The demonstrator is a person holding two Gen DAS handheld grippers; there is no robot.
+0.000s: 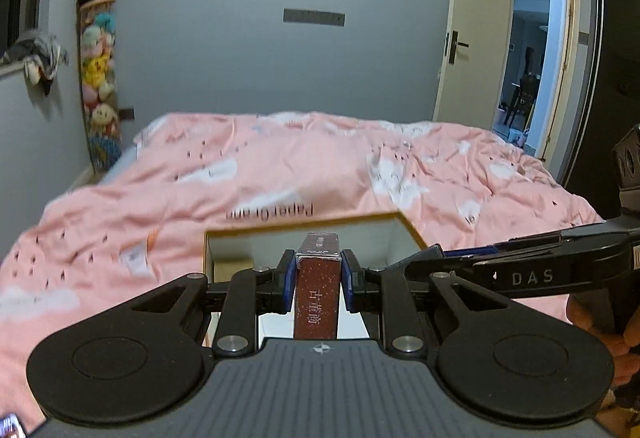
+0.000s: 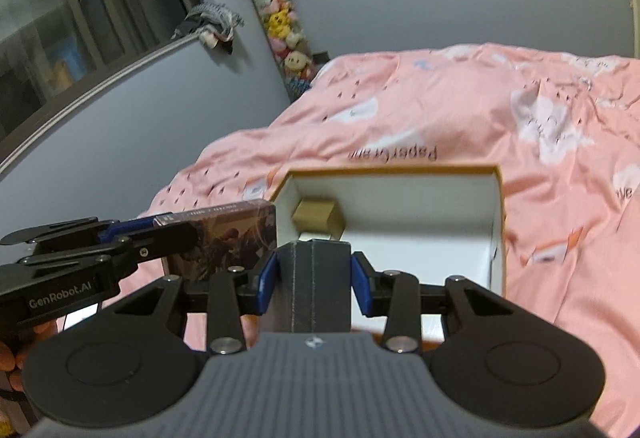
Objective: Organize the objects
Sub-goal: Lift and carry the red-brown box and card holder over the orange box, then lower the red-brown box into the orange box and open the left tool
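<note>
My left gripper (image 1: 318,266) is shut on a slim dark red box (image 1: 317,302) with white characters, held upright over the near edge of an open cardboard box (image 1: 304,224). In the right wrist view my right gripper (image 2: 314,266) is shut on a dark grey box (image 2: 316,294). It sits just in front of the same open box (image 2: 400,170), which has a white inside and an orange rim. A small tan box (image 2: 318,220) lies in its far left corner. The left gripper (image 2: 176,228) shows there at the left, with the red box's printed side (image 2: 232,238) facing the camera.
The open box rests on a bed with a crumpled pink duvet (image 1: 280,158). A column of soft toys (image 1: 98,70) hangs on the grey wall at the left. An open door (image 1: 472,30) is at the right and a dark window (image 2: 80,18) at the left.
</note>
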